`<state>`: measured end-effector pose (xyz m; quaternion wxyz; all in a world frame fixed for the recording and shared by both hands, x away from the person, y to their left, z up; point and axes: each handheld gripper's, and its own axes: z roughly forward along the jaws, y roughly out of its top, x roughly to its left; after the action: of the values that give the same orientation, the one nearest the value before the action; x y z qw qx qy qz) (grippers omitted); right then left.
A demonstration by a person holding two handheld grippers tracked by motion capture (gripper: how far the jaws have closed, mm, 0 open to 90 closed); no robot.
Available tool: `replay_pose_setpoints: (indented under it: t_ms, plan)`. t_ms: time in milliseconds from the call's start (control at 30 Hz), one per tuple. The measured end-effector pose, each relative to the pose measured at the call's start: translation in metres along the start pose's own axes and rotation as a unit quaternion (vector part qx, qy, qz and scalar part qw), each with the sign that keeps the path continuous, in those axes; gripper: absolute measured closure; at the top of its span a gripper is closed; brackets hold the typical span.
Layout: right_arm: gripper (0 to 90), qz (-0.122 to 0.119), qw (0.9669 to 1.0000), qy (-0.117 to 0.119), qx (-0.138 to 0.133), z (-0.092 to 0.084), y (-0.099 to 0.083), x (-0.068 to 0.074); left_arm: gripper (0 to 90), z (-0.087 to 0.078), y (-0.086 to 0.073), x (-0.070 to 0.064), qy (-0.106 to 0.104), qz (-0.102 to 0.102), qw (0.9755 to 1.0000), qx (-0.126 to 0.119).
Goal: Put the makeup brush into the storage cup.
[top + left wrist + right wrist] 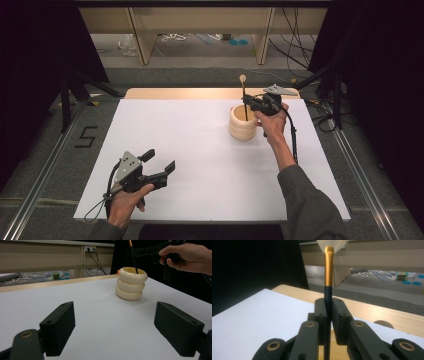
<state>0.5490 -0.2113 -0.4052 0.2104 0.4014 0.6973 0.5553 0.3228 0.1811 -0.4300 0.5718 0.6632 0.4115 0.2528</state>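
**Operator:** White table (200,165), dark curtains to both sides, cables on the floor along the top of the frame. My right hand-held gripper (255,104) sits right of centre, upper half of the high view, jaws clamped on the brush (244,97). I hold it by the dark handle, upright, so the lower end goes straight down into the cream ringed holder (243,123).

**Colleague:** And the left one?

**Operator:** Left hand-held gripper (161,162) rests at the lower left, jaws wide apart with nothing between them, well away from the holder. I'd judge it is parked there to leave the right side room.

**Colleague:** What can't you make out?

**Operator:** How deep the handle reaches: the holder's wall hides its lower end. In the right gripper view the pale bristles (332,243) are cut off by the top edge above the gold ferrule (328,266). Something small and orange shows at the holder's rim in the left gripper view (118,272); I cannot tell what it is.
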Motion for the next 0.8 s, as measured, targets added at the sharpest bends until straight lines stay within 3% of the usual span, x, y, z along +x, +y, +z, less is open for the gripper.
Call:
replay_pose_setpoints:
  t_ms: [300, 567, 800]
  plan:
    - [82.7, 0.005, 0.9999, -0.006, 0.008, 0.001, -0.007, -0.001, 16.7, 0.000, 0.000, 0.000, 0.000, 0.000, 1.0000, 0.000]
    - [61.5, 0.012, 0.9993, -0.030, 0.017, -0.004, -0.005, -0.001, 16.7, 0.000, 0.000, 0.000, 0.000, -0.001, 1.0000, -0.001]
    - [50.3, 0.015, 0.9989, -0.044, 0.010, -0.012, -0.001, -0.001, 16.7, 0.000, 0.000, 0.000, 0.001, -0.001, 1.0000, -0.001]
